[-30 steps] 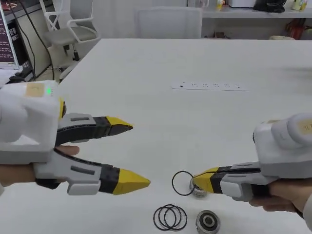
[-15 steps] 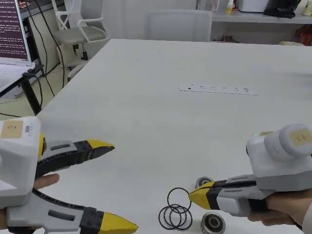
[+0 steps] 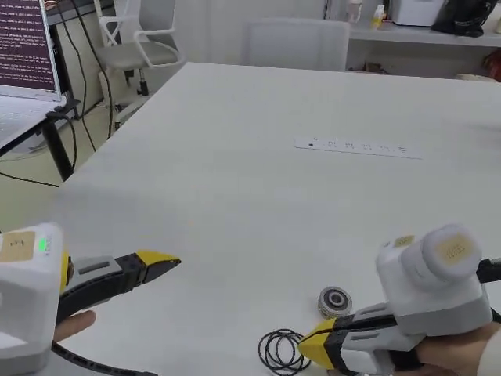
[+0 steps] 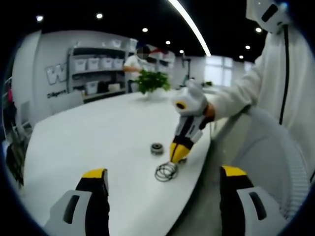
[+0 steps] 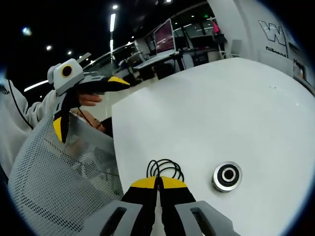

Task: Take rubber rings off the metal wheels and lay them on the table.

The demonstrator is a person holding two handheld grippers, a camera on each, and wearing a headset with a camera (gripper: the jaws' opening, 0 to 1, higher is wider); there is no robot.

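From where I stand, the right gripper (image 3: 315, 345) has its jaws pressed together, tips touching the heap of rubber rings (image 3: 280, 350) that lies on the worktop (image 3: 258, 180) close to its near edge. I cannot tell whether a ring is nipped between them. The metal wheel (image 3: 335, 300) sits near the heap. The left gripper (image 4: 163, 171) hangs off to the side, jaws spread wide on nothing. Rubber clings, so if the right gripper draws back before letting go, it could drag a ring, scatter the heap or flick one over the edge. Half a second ago a single ring stood at those tips above the heap; now it lies with the others
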